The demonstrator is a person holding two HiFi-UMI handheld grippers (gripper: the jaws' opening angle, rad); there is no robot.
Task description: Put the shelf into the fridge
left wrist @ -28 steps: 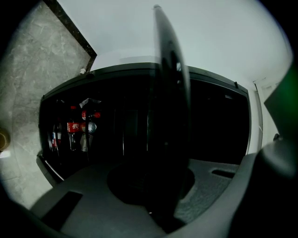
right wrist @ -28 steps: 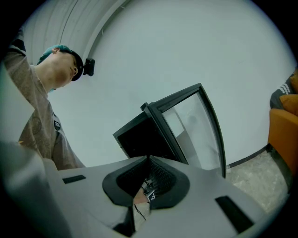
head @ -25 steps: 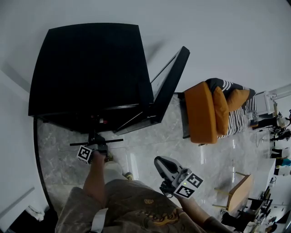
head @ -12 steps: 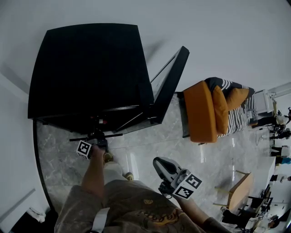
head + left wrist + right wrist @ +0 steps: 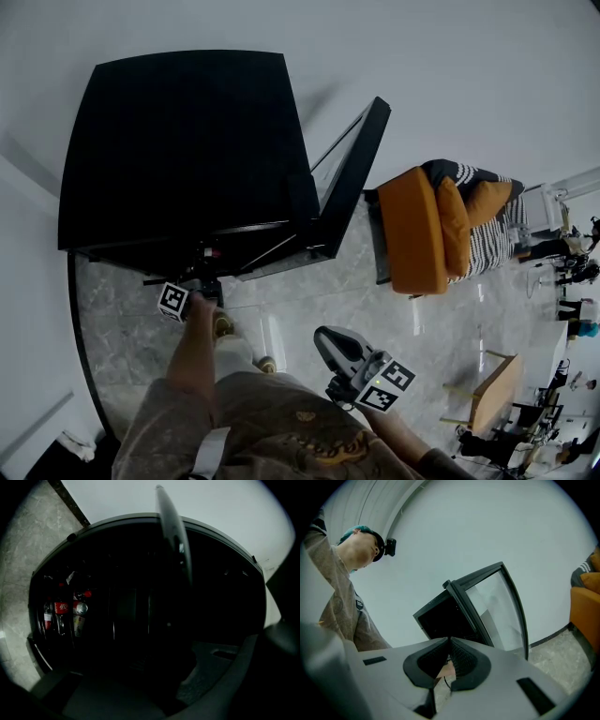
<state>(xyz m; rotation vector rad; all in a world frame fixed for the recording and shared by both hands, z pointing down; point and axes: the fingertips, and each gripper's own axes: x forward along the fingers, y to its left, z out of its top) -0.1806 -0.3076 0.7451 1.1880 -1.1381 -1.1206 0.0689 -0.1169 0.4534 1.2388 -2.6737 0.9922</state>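
The black fridge (image 5: 187,141) stands against the white wall, its glass door (image 5: 352,173) swung open to the right. My left gripper (image 5: 202,286) is at the fridge's open front, shut on the thin dark shelf (image 5: 157,280), most of which is hidden under the fridge's top. In the left gripper view the shelf (image 5: 172,550) shows edge-on, rising from the jaws into the dark interior. My right gripper (image 5: 330,339) hangs lower right, away from the fridge, shut and empty; in the right gripper view its gripper (image 5: 450,643) has both pads touching.
Red cans and bottles (image 5: 63,611) stand in the fridge at the left. An orange armchair (image 5: 422,230) with a striped cushion (image 5: 483,239) sits right of the door. A wooden chair (image 5: 492,394) stands at the lower right. The floor (image 5: 309,305) is grey marble.
My left gripper has moved forward toward the fridge, and the shelf has slid further under the fridge's top edge. The right gripper has drifted slightly left.
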